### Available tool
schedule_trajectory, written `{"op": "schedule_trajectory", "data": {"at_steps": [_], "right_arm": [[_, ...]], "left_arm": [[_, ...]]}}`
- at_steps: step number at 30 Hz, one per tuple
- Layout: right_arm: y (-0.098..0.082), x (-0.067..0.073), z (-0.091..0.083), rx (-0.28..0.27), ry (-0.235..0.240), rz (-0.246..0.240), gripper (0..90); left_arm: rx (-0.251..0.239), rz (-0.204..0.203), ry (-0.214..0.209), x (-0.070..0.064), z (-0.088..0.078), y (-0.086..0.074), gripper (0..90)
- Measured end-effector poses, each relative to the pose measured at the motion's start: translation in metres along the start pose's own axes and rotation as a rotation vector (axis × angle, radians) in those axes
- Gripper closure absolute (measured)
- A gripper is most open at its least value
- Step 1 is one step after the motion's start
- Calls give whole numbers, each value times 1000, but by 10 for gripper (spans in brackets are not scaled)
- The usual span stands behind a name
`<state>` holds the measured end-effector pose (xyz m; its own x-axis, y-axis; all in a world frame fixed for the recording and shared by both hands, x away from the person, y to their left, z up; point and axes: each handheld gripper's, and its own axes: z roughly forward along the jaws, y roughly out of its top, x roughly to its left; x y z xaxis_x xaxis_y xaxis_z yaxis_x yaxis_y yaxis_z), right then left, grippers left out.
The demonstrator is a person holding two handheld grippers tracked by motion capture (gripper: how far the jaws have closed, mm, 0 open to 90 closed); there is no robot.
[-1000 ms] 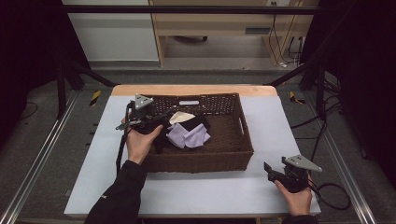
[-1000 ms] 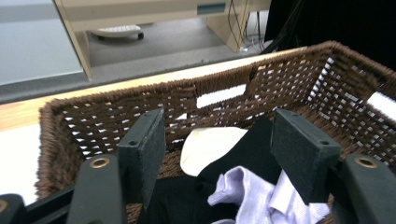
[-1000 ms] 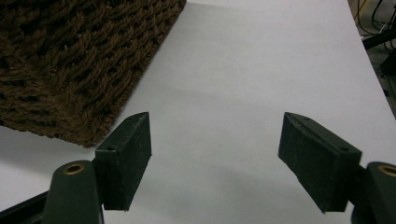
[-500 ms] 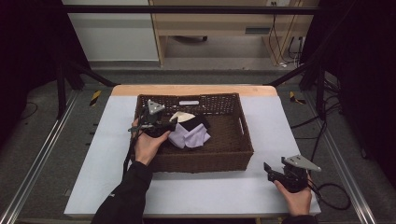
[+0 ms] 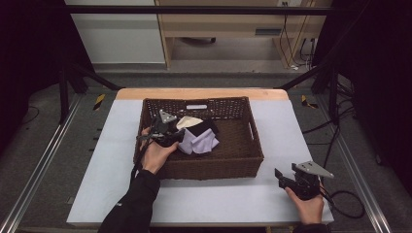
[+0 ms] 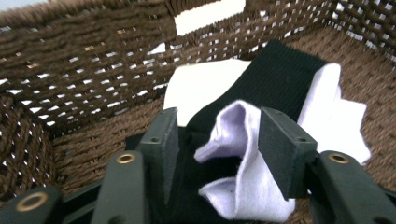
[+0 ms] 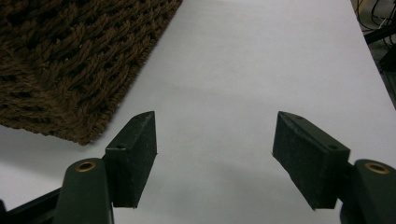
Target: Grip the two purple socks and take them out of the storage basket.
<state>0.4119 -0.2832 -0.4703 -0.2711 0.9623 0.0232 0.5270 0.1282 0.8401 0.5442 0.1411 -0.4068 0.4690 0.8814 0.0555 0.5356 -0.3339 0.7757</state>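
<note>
A brown wicker basket [image 5: 253, 141] holds a lavender cloth [image 5: 200, 143], a black cloth [image 5: 207, 127] and a cream cloth [image 5: 187, 121]. My left gripper [image 5: 176, 136] is down inside the basket's left part. In the left gripper view its jaws [image 6: 217, 116] have just been closing and straddle a raised fold of the lavender cloth [image 6: 233, 163] lying on the black cloth [image 6: 280, 79]; a gap remains at the left pad. My right gripper [image 5: 279, 177] rests on the table's near right corner. Its jaws [image 7: 215, 116] have just been closing and stand apart over bare white surface.
The basket's near right corner [image 7: 70, 70] lies just left of the right gripper. The white table cover [image 5: 291, 126] has bare room right of and in front of the basket. A white label [image 5: 196, 106] sits on the basket's far wall. Cables [image 5: 347, 204] trail off the table's right.
My left hand has moved right and down into the basket, onto the pile of cloths. The right hand has stayed where it was.
</note>
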Motion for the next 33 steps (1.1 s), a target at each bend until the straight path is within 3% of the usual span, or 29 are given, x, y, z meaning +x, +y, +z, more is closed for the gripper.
{"op": "schedule_trajectory", "data": {"at_steps": [9,15,18,24,33], "right_arm": [[0,1,0,9,6,3,314],[0,1,0,8,9,1,324],[0,1,0,8,8,-6,328],[0,1,0,8,5,-8,328],[0,0,0,2,1,-15,329]], "left_arm": [[59,37,-34,-3,6,-2,532],[118,40,-64,-4,11,-1,714],[121,58,-73,-6,11,-1,835],[81,60,-85,-5,7,0,882],[-51,-35,-95,6,-7,6,884]]}}
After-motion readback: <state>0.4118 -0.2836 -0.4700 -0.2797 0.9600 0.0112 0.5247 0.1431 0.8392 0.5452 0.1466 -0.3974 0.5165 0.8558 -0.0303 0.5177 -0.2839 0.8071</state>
